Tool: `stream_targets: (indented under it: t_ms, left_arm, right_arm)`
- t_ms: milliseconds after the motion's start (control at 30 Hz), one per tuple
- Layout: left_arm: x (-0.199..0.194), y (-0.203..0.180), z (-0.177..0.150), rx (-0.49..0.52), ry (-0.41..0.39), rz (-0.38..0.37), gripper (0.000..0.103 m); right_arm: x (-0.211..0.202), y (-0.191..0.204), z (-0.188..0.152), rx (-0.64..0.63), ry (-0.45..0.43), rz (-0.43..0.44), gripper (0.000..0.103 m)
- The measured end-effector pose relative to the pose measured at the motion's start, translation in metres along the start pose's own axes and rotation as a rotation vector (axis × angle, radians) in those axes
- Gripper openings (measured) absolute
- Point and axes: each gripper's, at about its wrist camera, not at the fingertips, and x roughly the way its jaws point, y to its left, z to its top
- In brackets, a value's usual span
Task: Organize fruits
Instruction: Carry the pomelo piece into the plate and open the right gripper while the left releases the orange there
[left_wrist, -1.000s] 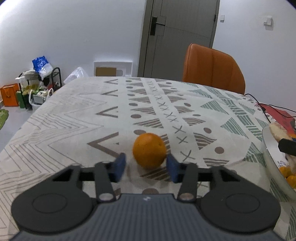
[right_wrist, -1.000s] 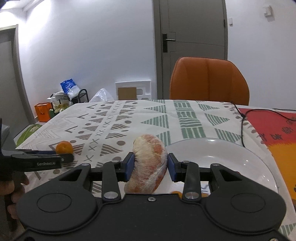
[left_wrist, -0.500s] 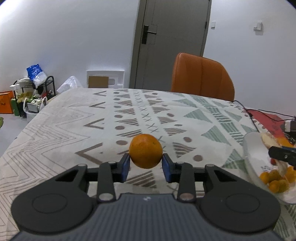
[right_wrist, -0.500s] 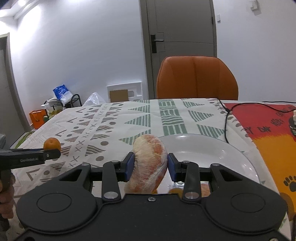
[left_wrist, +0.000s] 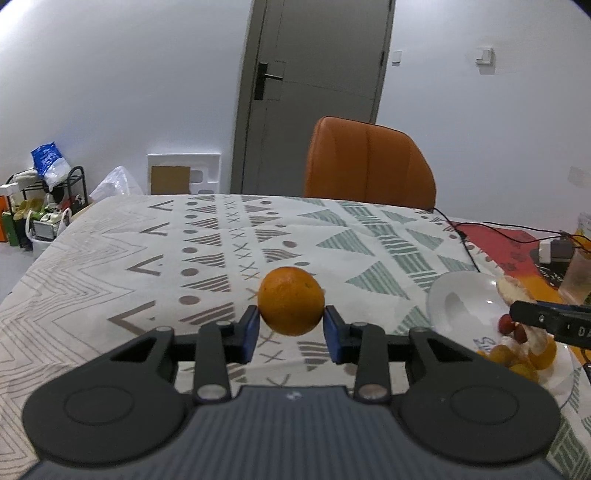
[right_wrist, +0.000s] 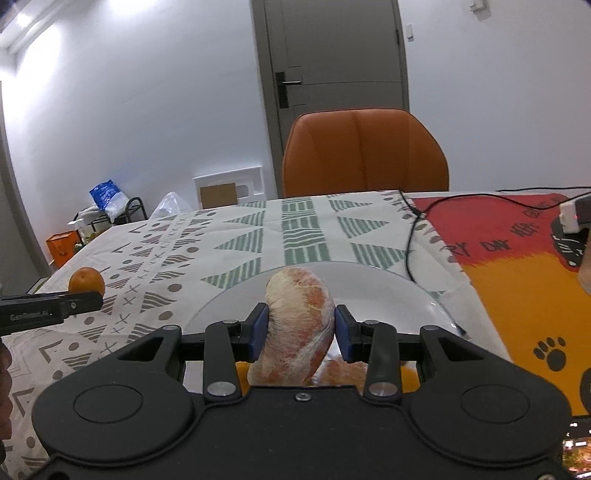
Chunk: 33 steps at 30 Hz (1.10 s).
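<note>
Left gripper (left_wrist: 291, 328): both blue pads clamped on the orange (left_wrist: 291, 301), which sits between them at its widest girth, lifted clear of the tablecloth (left_wrist: 207, 243).
Orange, handling: judged firm, round and fairly light; the waxy skin could roll or slip, so a hold across the middle, as here, seems safest. Hard squeezing would bruise it.
Right gripper (right_wrist: 298, 330): pads pressed on a peeled citrus piece (right_wrist: 297, 321), held upright above the near part of the white plate (right_wrist: 399, 291).
Peeled piece, handling: judged soft, moist and easily crushed; the pithy membrane gives some friction. Light pressure across its thick middle suits it.
Plate contents: small orange fruits (left_wrist: 513, 360) and red berries (left_wrist: 511, 328) lie at its near edge; exact kinds too small to tell.
Where the plate is: to the right of the held orange, near the red-and-yellow mat (right_wrist: 517, 273).
Farther out: an orange chair (left_wrist: 369, 164) at the far side of the table, a grey door (left_wrist: 317, 92) behind it.
Risk: judged that dropping the orange could knock fruit already on the plate.
</note>
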Motion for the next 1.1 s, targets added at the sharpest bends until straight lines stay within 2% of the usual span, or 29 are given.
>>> stream_targets:
  t_ms: [567,633,900,1033,1100]
  left_arm:
    - [0.0,-0.045,0.0,0.052,-0.004,-0.082,0.036]
    - [0.0,-0.049,0.001,0.053,-0.002,-0.093,0.036]
    - [0.004,-0.069,0.0,0.081,0.002,-0.139,0.036]
    - [0.008,-0.08,-0.001,0.093,0.01,-0.162,0.036]
    - [0.01,-0.085,-0.002,0.099,0.014,-0.174,0.036]
  right_arm:
    - [0.012,-0.02,-0.003,0.031,0.015,0.002,0.037]
    - [0.014,-0.021,-0.003,0.035,0.017,0.008,0.042]
    - [0.001,-0.029,-0.002,0.052,-0.004,-0.013,0.045]
    - [-0.006,-0.032,-0.004,0.052,-0.008,-0.021,0.053]
    - [-0.009,-0.035,-0.005,0.055,-0.009,-0.023,0.054]
